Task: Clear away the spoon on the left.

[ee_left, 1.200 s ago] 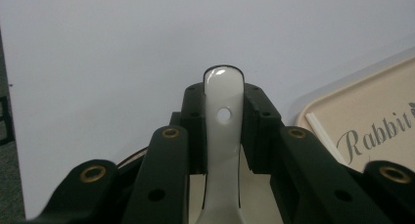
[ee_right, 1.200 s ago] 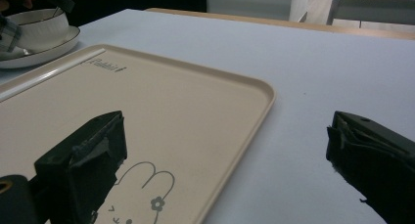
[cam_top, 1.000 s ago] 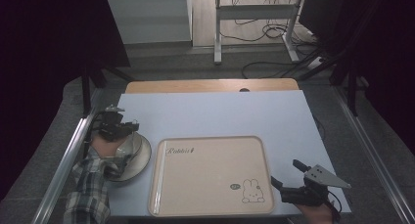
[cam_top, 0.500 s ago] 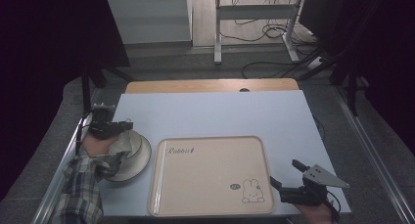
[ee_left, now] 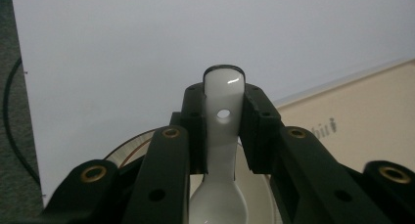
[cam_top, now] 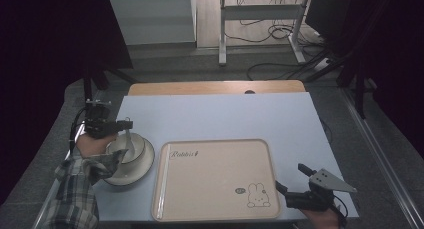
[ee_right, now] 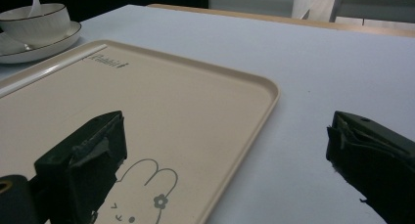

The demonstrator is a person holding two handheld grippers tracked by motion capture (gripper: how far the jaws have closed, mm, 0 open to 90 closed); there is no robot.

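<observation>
A white bowl (cam_top: 126,149) sits on a white plate (cam_top: 131,173) at the table's left side. My left gripper (cam_top: 125,125) is shut on the handle of a white spoon (ee_left: 222,116), whose scoop rests inside the bowl (ee_left: 254,199). A beige tray (cam_top: 215,179) with a rabbit drawing lies in the middle front. Over the tray's near right corner my right gripper (cam_top: 289,181) stands open with nothing between its jaws. The right gripper view shows the tray (ee_right: 161,101) and, far left, the bowl (ee_right: 34,18) with the spoon (ee_right: 35,0) sticking up.
The pale blue table top (cam_top: 220,116) stretches behind the tray, with a wooden strip (cam_top: 215,87) along its far edge. Cables and a metal stand (cam_top: 260,24) are on the floor beyond.
My left gripper has moved back and left from over the plate, and it now holds the spoon upright in the bowl. The right gripper has stayed in place.
</observation>
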